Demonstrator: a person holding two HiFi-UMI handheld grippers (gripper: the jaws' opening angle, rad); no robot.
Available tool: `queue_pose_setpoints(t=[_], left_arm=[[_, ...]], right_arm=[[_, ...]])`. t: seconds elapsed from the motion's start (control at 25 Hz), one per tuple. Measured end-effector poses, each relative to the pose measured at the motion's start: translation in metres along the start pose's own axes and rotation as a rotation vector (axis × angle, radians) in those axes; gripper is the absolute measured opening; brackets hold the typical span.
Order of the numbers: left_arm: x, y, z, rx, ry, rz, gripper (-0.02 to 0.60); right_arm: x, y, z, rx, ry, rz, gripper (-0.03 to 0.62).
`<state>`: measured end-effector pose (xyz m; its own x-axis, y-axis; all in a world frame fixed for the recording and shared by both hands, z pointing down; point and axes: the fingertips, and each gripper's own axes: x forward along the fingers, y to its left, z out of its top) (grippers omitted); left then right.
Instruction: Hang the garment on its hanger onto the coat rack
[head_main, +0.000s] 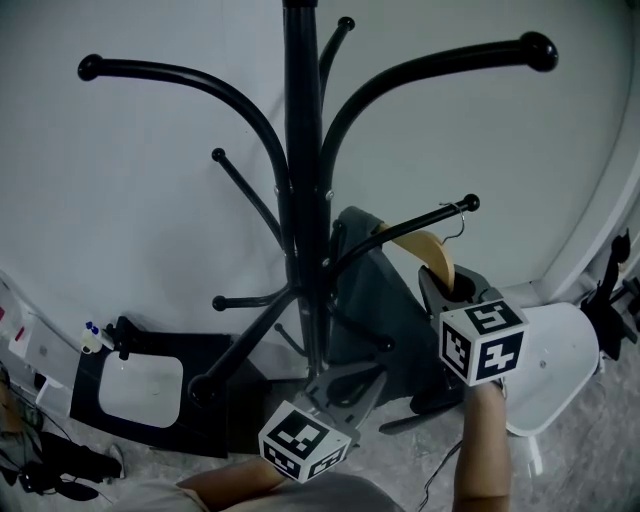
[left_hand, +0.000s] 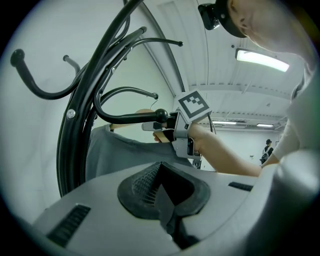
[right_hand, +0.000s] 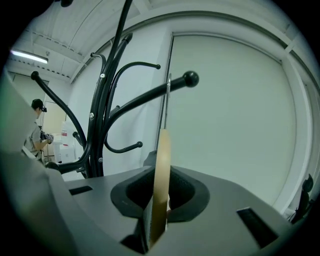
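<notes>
Against the pale wall stands a tall black metal coat rack (head_main: 302, 150), its curved arms ending in ball tips and spreading out from one central pole. A grey fabric garment (head_main: 365, 290) hangs just right of that pole, draped over a light wooden hanger (head_main: 432, 250) and falling below one of the rack's lower right arms (head_main: 400, 232).

The right claw (head_main: 448, 285) comes up from below with its marker cube towards the camera. It is clamped on the bare right shoulder of the wooden hanger, and the right gripper view shows the thin wooden edge standing upright between the two dark pads.

The left claw (head_main: 350, 385) sits lower, close to the foot of the pole and just beneath the garment's hem. Its pads meet with nothing between them, and it touches neither cloth nor rack.

The hanger's thin silver wire hook (head_main: 457, 218) crosses the lower right arm just inside its ball tip. Whether the hook bears on the arm cannot be told.
</notes>
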<state>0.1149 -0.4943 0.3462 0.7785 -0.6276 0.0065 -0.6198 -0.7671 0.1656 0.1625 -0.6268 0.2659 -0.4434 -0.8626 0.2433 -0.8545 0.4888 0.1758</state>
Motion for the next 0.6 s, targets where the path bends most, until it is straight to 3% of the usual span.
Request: queue_pose_setpoints(t=[0.6], left_arm=[[-0.019,0.023,-0.018,-0.041,0.022,0.047,0.006]], right_arm=[[0.033,0.086,-0.022,-0.062,-0.029,0.266,0.058]])
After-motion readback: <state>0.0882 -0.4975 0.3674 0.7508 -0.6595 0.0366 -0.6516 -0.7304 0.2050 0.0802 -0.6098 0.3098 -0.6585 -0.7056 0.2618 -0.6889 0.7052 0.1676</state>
